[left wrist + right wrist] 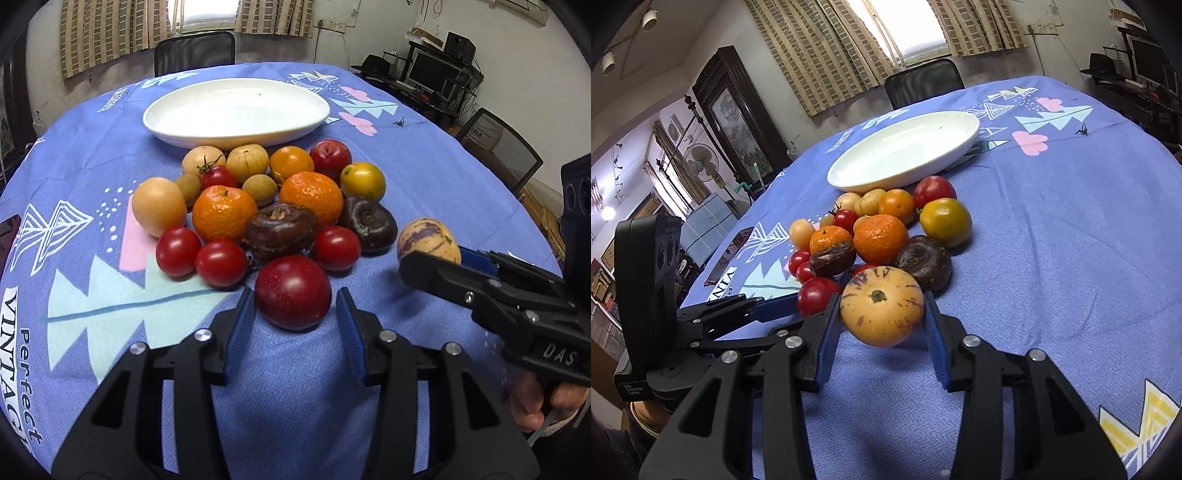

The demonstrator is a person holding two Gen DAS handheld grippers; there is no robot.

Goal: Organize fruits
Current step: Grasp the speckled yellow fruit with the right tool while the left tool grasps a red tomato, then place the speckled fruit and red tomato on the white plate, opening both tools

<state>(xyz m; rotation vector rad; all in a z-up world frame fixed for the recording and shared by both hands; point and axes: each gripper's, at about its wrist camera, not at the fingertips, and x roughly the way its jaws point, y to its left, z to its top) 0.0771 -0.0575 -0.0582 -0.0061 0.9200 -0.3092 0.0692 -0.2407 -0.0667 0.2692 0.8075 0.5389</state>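
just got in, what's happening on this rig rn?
A person is sorting fruit with two handheld grippers. The left gripper has its jaws open around a dark red plum at the near edge of the pile, not yet clamped. The right gripper brackets a purple-streaked pepino melon, contact unclear. The white oval dish behind the pile is empty; all other fruit sits on the blue tablecloth.

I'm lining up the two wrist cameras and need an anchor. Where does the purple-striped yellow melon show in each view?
Left wrist: the striped melon sits at right of centre, partly behind the right gripper.
Right wrist: the same melon sits low at centre, between that gripper's blue fingers.
Shared landmark: the white plate beyond the fruit pile.
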